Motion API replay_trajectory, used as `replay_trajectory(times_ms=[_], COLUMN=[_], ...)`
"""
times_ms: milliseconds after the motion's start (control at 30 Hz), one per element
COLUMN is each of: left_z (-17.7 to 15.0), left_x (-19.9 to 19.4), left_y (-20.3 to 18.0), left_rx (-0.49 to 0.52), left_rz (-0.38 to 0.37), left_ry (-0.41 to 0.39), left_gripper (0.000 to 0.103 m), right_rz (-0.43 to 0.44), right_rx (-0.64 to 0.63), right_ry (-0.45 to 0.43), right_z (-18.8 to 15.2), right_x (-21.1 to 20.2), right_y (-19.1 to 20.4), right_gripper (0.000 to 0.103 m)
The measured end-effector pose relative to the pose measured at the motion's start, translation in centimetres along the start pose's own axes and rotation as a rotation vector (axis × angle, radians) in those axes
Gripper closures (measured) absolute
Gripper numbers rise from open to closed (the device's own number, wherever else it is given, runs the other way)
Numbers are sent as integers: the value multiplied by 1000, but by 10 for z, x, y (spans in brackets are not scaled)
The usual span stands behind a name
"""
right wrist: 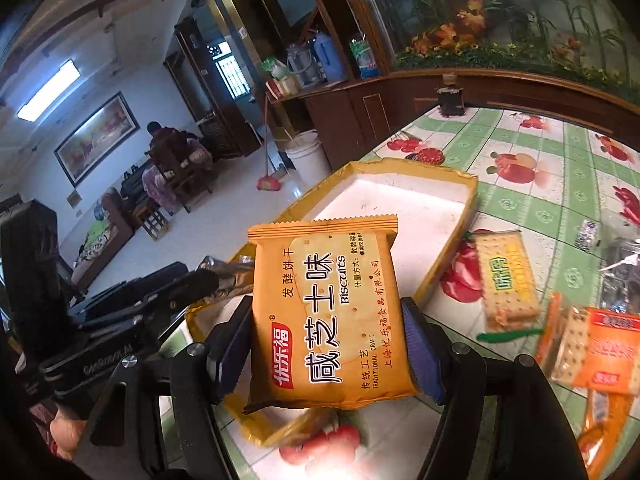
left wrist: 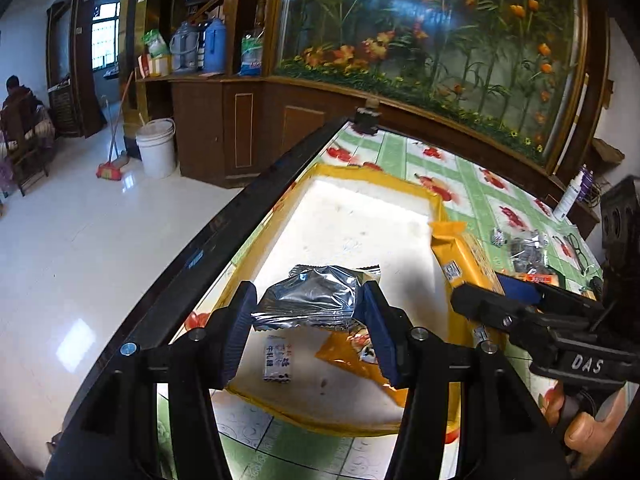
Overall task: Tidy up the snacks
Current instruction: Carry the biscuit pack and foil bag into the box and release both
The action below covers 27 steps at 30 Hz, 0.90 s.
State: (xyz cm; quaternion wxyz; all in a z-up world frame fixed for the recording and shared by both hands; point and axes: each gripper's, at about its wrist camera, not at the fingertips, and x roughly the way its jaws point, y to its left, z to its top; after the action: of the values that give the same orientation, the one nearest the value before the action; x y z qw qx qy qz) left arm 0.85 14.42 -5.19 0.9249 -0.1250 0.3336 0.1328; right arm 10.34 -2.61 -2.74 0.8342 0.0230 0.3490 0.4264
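Note:
My left gripper is shut on a silver foil snack packet and holds it over the near end of the yellow-rimmed white tray. A small white packet and an orange packet lie in the tray below. My right gripper is shut on an orange biscuit packet, held upright above the tray's right rim. The same packet and the right gripper show in the left wrist view at the right.
Loose snacks lie on the fruit-patterned tablecloth right of the tray: a yellow-green cracker pack, orange packs, clear wrapped packets. Glasses and a spray bottle lie further right. The table's dark left edge drops to the floor.

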Motion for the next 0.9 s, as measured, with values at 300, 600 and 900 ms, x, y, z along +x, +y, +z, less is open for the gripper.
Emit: replay_trajectory(times_ms=[300, 600, 900], left_z=[-11, -11, -4], left_x=[13, -9, -32], left_y=[12, 9, -30], left_rx=[-11, 7, 13], left_rz=[70, 164, 72], left_ry=[34, -31, -70], left_gripper=[40, 22, 20], right_rz=[-54, -107, -130], right_rx=[-59, -77, 4], right_ry=[55, 24, -130], right_z=[14, 18, 5], right_x=[46, 34, -60], right_y=[8, 10, -20], right_gripper=[32, 23, 13])
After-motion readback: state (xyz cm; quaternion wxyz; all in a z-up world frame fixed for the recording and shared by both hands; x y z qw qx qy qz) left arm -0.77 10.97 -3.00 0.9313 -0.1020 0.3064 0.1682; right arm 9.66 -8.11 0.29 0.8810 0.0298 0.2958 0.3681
